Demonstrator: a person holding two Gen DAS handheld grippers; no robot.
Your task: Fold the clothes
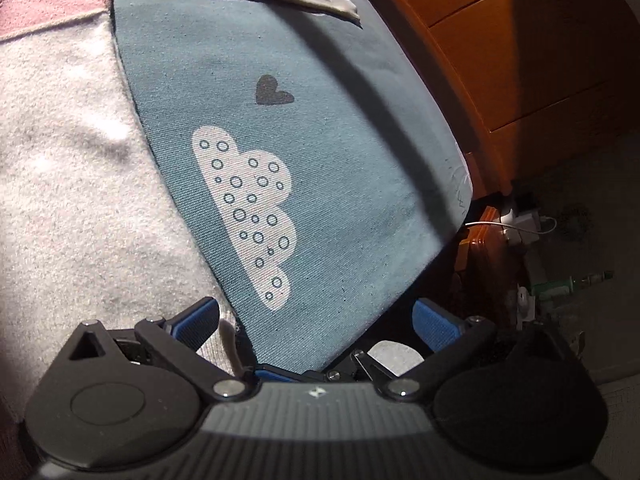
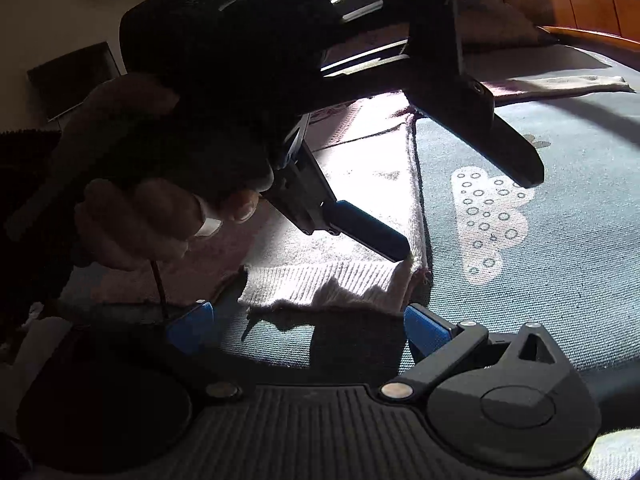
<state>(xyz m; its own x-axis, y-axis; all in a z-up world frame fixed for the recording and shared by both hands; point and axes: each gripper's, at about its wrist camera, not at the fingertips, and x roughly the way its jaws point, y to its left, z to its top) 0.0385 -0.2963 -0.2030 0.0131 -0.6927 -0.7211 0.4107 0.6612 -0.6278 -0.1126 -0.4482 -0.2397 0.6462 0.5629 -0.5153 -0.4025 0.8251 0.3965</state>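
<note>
Left wrist view: we look along our left gripper [image 1: 316, 320], its blue pads [image 1: 196, 320] spread wide apart and holding nothing, poised low over the edge of a pale pink knitted garment [image 1: 68, 184] that lies on a blue-grey bed cover [image 1: 340, 168] printed with a white dotted cloud [image 1: 248, 208] and a small dark heart [image 1: 272, 91]. The cover's far edge drops away toward a wooden dresser [image 1: 532, 72] and a white charger cable [image 1: 516, 226] on the floor.

Right wrist view: our right gripper [image 2: 308, 326] also hangs with its jaws parted and empty, just short of the garment's ribbed hem [image 2: 332, 280], which sits crumpled near the cover's close edge. Across from it, our left hand [image 2: 140, 220] curls around the left gripper's dark handle, tilting the tool steeply downward so that one blue finger [image 2: 368, 236] meets the hem's corner; whether it presses the knit we cannot tell. A second folded cloth [image 2: 560, 84] lies toward the cover's far edge.
</note>
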